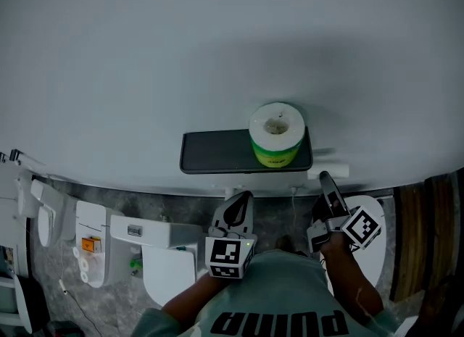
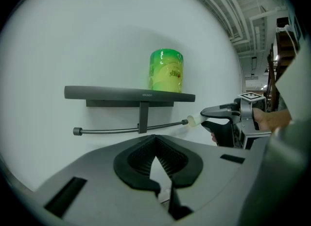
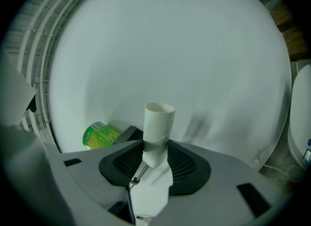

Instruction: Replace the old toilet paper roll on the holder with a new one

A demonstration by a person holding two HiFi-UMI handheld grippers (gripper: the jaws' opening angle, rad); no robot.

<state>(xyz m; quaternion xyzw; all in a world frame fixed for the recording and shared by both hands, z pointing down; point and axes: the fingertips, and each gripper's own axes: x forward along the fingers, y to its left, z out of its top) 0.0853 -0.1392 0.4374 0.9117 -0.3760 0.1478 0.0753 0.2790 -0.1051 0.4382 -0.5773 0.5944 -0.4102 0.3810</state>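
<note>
My right gripper [image 3: 156, 153] clamps the empty cardboard tube [image 3: 159, 123]; I'd draw it level past the holder bar's [image 2: 112, 130] right end. My left gripper [image 2: 155, 140] is closed and empty. The wrapped roll [image 2: 165, 70] stands near the shelf's [image 2: 97, 93] right end.

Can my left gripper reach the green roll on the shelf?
Probably yes: the left gripper is empty, nothing blocks the green roll on the shelf, though its shut fingers must open.

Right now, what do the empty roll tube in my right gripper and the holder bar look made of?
The empty roll tube: likely pale cardboard, matte, thin-walled open end, faint diagonal seam. The holder bar: looks like metal, dark grey satin finish, slim with knobbed ends.
</note>
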